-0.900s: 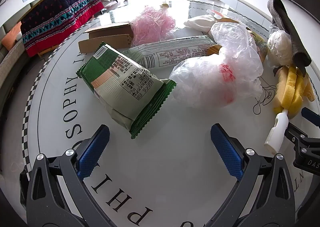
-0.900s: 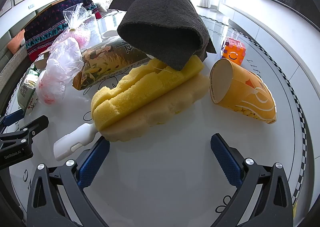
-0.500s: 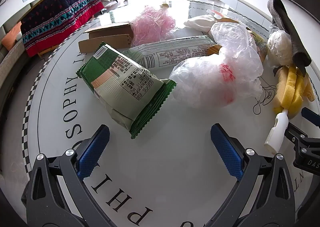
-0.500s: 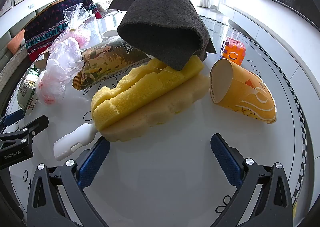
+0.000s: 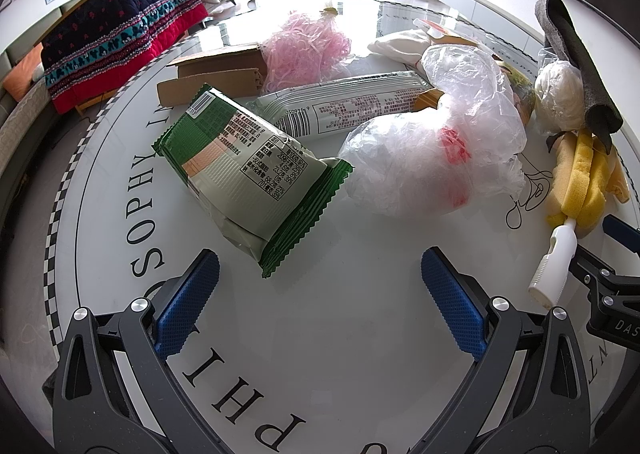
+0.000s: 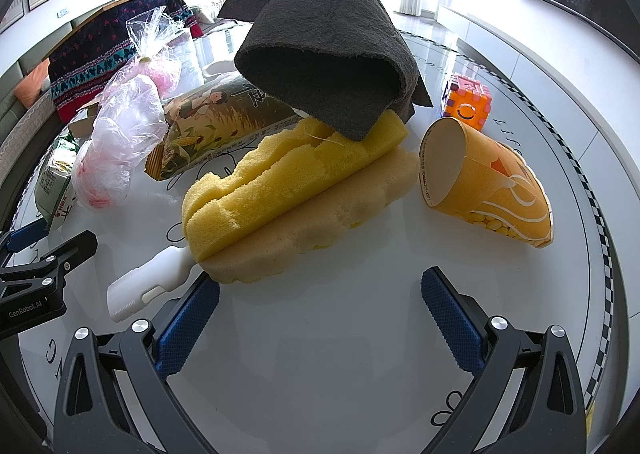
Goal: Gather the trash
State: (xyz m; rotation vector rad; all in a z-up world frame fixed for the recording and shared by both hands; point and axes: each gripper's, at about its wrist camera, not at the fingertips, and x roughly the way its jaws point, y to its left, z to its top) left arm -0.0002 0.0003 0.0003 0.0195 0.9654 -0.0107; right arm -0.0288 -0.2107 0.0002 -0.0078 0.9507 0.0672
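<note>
No change across the last second: both grippers parked, nothing picked, so collection hasn't started. Left gripper [image 5: 320, 278] wide, empty, low over the tabletop [image 5: 360, 334]; green packet [image 5: 248, 170] just ahead at frame centre, plastic bag [image 5: 432, 162] to its right, cardboard [image 5: 216, 72] upper left. Right gripper [image 6: 320, 294] wide, empty; sponge mop [image 6: 296, 190] just ahead. Only the right view shows the paper cup [image 6: 488, 182], centre right, and the orange cube [image 6: 466, 104] behind it.
</note>
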